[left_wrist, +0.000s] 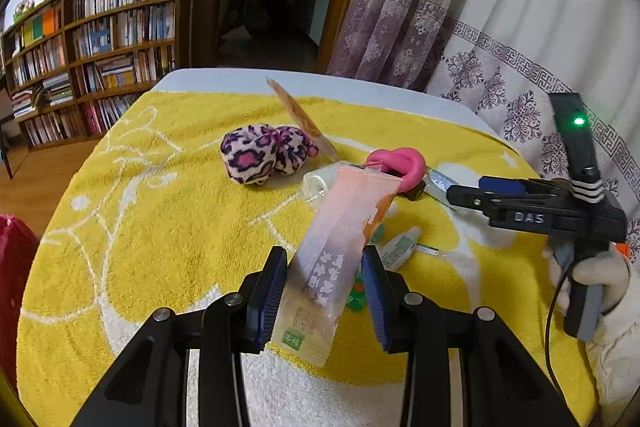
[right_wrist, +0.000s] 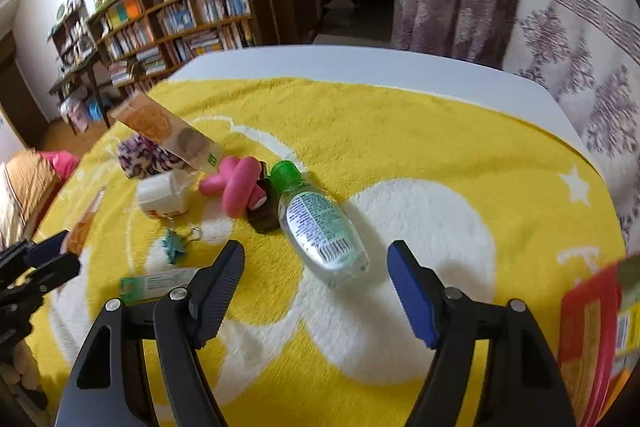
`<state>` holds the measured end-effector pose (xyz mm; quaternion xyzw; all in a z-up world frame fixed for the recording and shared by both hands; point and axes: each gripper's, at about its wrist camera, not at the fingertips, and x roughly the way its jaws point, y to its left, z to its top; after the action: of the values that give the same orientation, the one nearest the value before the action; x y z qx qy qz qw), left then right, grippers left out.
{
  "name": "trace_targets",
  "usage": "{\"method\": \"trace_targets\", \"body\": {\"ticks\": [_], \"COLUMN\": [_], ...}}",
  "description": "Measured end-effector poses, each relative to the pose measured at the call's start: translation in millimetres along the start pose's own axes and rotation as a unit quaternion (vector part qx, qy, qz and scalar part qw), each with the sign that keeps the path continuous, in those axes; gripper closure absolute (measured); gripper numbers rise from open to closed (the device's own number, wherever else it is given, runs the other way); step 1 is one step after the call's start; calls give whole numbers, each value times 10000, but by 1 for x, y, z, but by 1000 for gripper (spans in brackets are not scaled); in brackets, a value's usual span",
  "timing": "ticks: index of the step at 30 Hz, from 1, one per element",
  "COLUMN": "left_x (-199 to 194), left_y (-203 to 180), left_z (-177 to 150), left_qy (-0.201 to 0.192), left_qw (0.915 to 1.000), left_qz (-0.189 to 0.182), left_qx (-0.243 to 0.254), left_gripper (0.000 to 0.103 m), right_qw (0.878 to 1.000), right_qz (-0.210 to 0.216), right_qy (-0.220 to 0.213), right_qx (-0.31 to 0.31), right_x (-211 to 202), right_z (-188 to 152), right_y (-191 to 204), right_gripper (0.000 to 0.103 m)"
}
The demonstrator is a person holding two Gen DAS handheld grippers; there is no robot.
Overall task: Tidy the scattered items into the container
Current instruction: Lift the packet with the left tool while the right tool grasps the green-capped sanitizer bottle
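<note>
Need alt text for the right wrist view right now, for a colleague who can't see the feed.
The open right gripper hovers over a yellow towel, aimed at a clear bottle with a green cap lying on its side. Beyond it lie a pink toy, a teal binder clip and a small white box; the left gripper enters at the left edge.

- A lived-in home room is indicated.
- Packed bookshelves (left_wrist: 96, 39) are seen at upper left.
- Patterned curtains (left_wrist: 460, 27) are hung at upper right.
- The tabletop (right_wrist: 360, 67) is covered by a yellow towel (right_wrist: 400, 155).
</note>
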<state>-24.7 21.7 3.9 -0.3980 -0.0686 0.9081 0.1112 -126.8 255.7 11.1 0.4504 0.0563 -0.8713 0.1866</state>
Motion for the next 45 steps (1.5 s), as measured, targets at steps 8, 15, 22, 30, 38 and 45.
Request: {"method": "trace_targets", "body": {"ticks": [8, 15, 22, 30, 38, 45], "left_x": [9, 13, 13, 5, -7, -11], "left_y": [2, 4, 1, -11, -36, -53], "left_z": [-5, -6, -7, -4, -6, -10], "left_qy": [112, 175, 180, 110, 37, 52], "left_qw": [9999, 9997, 9997, 9999, 9995, 9989], "left_qz": [-123, -133, -135, -116, -176, -294], "left_qx": [-32, -74, -32, 42, 250, 361], "left_gripper": [63, 63, 63, 63, 63, 63], "right_qw": [9992, 9993, 9996, 9955, 9911, 9872], "right_qz": [-86, -257, -128, 216, 556, 827], "right_qy": [275, 162, 85, -212, -319, 24], "right_qx": [-285, -235, 241, 901, 1163, 1362], "right_x": [38, 33, 14, -31, -61, -59], "right_z": [7, 2, -14, -42, -74, -98], "right_y": [1, 7, -2, -20, -26, -27], "right_gripper": [44, 55, 56, 60, 62, 62]}}
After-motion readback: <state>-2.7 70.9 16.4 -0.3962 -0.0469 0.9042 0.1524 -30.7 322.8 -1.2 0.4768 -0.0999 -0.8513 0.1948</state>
